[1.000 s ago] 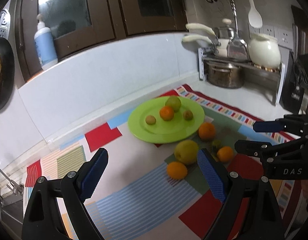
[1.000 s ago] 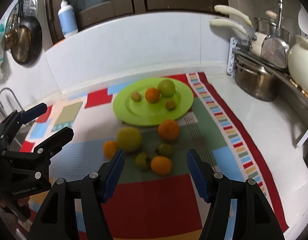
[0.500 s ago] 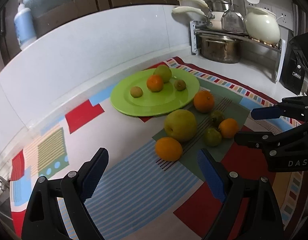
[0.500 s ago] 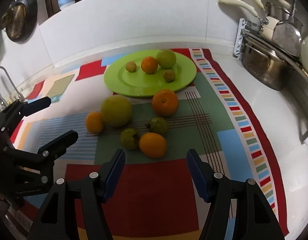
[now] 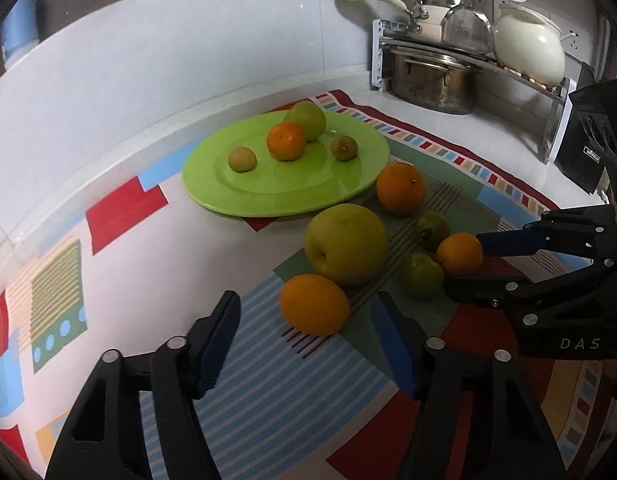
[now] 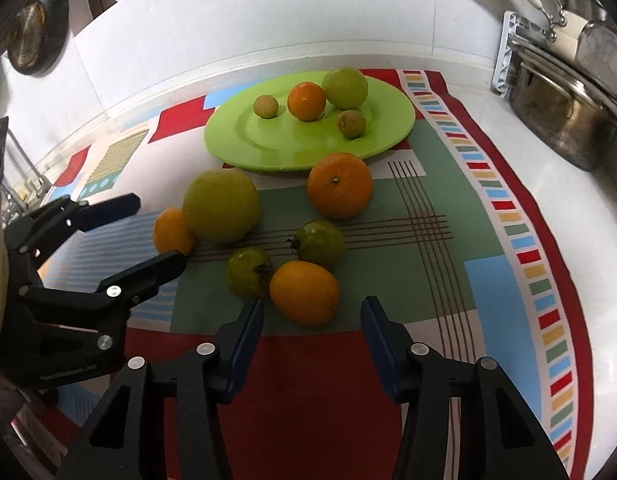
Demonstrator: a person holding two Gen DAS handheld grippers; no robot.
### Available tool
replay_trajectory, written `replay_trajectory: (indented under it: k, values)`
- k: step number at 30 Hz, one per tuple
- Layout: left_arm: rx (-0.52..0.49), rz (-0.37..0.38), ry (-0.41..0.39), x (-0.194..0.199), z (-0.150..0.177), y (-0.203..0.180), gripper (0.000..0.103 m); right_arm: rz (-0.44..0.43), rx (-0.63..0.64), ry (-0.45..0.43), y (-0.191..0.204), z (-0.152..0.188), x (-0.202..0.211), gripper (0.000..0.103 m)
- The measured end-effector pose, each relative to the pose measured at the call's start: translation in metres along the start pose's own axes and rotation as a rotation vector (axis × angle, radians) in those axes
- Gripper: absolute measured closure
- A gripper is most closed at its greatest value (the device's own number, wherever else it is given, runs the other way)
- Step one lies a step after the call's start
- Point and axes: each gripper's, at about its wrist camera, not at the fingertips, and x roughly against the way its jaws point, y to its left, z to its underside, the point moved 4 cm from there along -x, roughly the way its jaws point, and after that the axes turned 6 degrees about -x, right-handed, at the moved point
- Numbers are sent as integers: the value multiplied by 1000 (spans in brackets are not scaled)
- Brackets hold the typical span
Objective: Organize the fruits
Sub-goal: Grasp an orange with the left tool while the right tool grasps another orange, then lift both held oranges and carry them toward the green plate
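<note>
Round orange and green fruits seen loose on patterned cloth beside green plate. Left gripper and right gripper unclamped, jaws just narrowed, nothing gripped. Hanging pan shown only in right view.

White bench w/ a multicolour patchwork mat spread flat on it. On the mat: lime-green plate toward the back; in front of it 1 big yellow-green fruit, 3 oranges, 2 small green fruits. Steel pot & rack at the bench's rear right corner, off the mat.
</note>
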Motion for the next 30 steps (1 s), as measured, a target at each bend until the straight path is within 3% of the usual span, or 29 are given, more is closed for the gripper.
replay_trajectory:
  k: [5,11,30]
  values:
    - [22,29,28,-9,0,0,52,-11,-9,-6,-1,-2,-4,54]
    - [33,39,37,-12,0,-2,66,-34,-6,-9,1,-4,-7,67]
    - [50,28,-5,26,2,-7,66,-26,-16,-67,8,2,22,67]
